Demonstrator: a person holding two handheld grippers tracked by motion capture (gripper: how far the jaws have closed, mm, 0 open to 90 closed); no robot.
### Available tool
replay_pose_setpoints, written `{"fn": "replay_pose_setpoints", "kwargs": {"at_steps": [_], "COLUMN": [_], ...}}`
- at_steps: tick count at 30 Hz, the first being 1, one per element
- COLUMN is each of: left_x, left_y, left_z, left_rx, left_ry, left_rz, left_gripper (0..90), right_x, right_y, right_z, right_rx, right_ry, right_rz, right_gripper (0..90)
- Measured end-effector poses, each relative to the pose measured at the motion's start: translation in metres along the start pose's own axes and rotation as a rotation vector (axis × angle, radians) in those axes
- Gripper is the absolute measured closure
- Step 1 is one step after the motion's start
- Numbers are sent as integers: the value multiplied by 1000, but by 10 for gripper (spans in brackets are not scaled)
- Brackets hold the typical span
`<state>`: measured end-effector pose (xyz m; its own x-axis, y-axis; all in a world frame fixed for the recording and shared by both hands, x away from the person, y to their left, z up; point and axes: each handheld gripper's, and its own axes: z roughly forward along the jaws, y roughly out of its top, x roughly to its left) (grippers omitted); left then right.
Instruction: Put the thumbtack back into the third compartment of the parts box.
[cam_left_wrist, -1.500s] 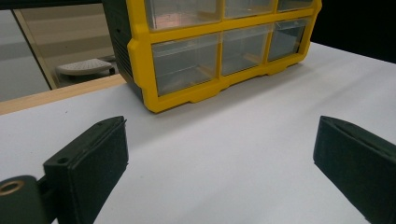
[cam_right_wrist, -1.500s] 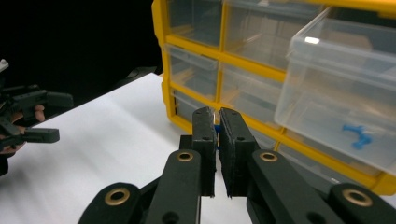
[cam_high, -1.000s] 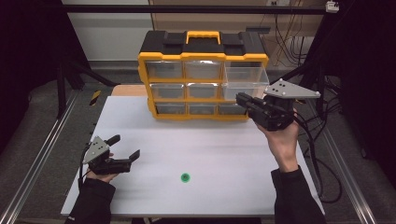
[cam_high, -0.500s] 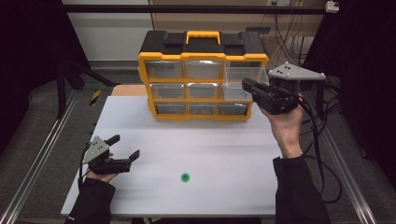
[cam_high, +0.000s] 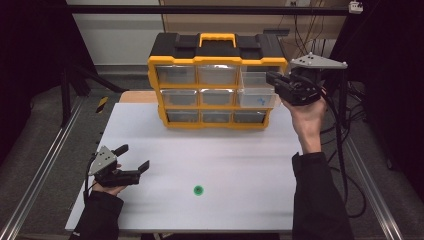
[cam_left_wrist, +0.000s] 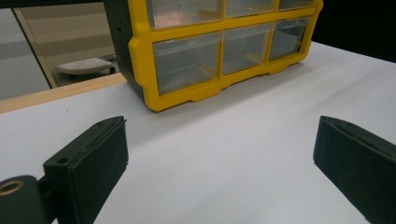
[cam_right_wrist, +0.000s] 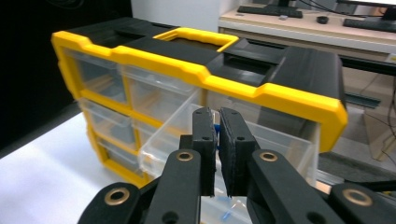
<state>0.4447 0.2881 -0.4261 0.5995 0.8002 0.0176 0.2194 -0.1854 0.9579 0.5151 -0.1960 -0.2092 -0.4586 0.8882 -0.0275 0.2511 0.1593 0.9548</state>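
Small blue item (cam_right_wrist: 216, 128), pinched in the nearly closed right claw (cam_right_wrist: 217, 122) above the clear pulled-out drawer (cam_high: 255, 93) of a yellow-and-black organiser (cam_high: 215, 82); next, releasing calls for lowering inside. Left claw (cam_high: 135, 157) spread, idle on the white counter (cam_high: 240, 165).

Small blue thing (cam_right_wrist: 215, 128) between the right gripper's (cam_right_wrist: 217, 116) fingers (cam_right_wrist: 204, 140), mostly hidden, too little for identification.

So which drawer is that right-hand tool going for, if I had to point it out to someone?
Find the yellow and black drawer cabinet at the back of the white table. Look at its right-hand column, in front of the right gripper. The drawer there is the one pulled out toward the table, with something small and blue inside; the other drawers sit flush.
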Motion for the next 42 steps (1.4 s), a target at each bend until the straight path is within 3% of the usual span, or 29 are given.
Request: {"fn": "replay_pose_setpoints", "kwargs": {"at_steps": [12,29,36,42], "left_x": [0,0,0,0], "left_y": [0,0,0,0], "left_z": [0,0,0,0], "left_rx": [0,3,2,1], "left_ry": [-1,-1,-1,-1], "left_rz": [1,-4,-4,-4], "left_gripper": [24,24,24,24], "right_x": [-13,-16,-18,-20], "right_y": [-6,-13,-13,-12], "right_z": [24,34,37,34], "right_rx": [63,129,166,149], "right_ry": [-50,-86,-95,-94], "right_rz": [17,7,27,35], "right_gripper": [852,847,841,730]}}
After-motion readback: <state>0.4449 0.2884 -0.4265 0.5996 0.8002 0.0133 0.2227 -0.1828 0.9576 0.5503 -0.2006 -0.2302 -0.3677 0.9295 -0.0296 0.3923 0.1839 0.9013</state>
